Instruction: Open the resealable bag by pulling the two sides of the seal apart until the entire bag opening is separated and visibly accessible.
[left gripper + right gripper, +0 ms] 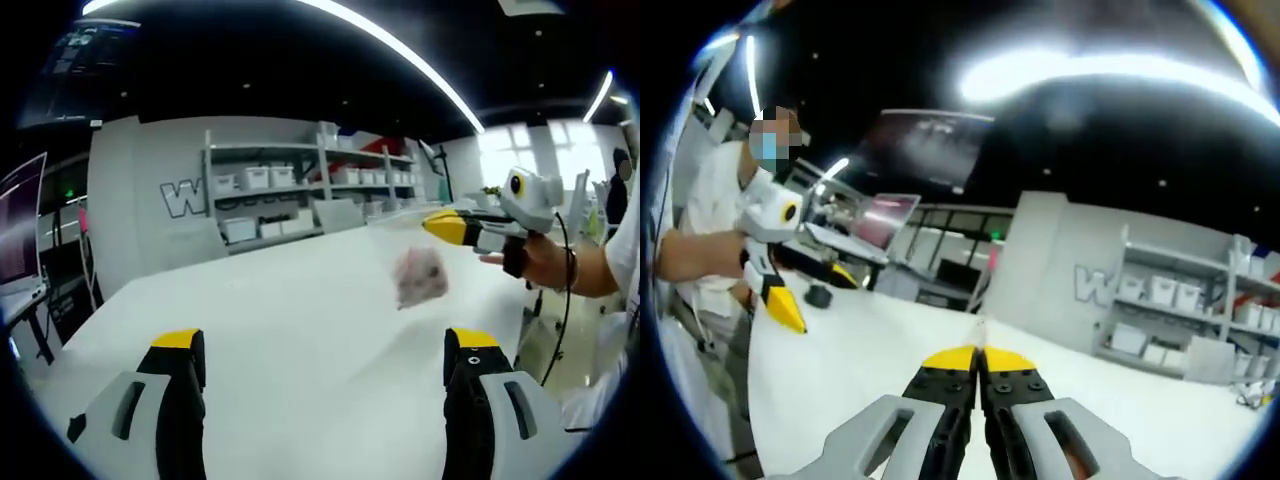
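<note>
So the right tongs (432,226) are pinching the bag (415,268) by its top, letting it hang over the surface (300,320). Left tongs (325,350) are sitting wide open, empty, well short of it.

Large letter "W" on wall (150,200)

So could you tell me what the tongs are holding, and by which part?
The right tongs grip the clear bag by its top edge; the left tongs are open, holding nothing.

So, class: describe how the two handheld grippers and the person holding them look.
Both grippers, left gripper and right gripper, have grey bodies, black jaws and yellow tips. The right gripper's light housing carries a yellow-ringed lens and a black cable. The person wears white short sleeves and a wrist bracelet.
</note>
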The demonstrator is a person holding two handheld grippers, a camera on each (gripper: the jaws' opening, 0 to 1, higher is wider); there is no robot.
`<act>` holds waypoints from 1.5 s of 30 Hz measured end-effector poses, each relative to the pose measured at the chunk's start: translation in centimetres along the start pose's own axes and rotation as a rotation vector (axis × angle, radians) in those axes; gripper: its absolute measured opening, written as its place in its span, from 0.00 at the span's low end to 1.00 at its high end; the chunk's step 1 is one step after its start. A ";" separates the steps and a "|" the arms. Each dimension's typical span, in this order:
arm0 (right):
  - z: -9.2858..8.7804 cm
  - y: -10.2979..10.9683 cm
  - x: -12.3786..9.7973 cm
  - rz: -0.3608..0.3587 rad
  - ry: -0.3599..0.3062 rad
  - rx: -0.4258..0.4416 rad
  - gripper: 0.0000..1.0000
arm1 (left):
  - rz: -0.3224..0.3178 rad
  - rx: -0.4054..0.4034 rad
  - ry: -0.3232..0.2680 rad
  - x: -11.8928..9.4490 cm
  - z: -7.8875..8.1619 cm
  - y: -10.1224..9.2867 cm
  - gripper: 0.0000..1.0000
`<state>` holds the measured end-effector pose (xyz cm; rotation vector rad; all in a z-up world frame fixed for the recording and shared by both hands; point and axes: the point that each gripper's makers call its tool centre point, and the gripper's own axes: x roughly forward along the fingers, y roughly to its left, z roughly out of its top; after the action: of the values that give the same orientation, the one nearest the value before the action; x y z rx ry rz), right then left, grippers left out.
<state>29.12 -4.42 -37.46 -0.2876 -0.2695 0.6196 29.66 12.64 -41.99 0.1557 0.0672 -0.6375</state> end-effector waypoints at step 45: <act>-3.0 6.9 -0.7 0.171 0.095 -0.065 0.00 | 0.007 -0.015 -0.004 0.0 -0.2 0.3 0.98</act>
<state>25.90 -0.07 -42.68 -0.4045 -0.1753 0.7649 29.85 12.94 -42.16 0.1406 0.0672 -0.6300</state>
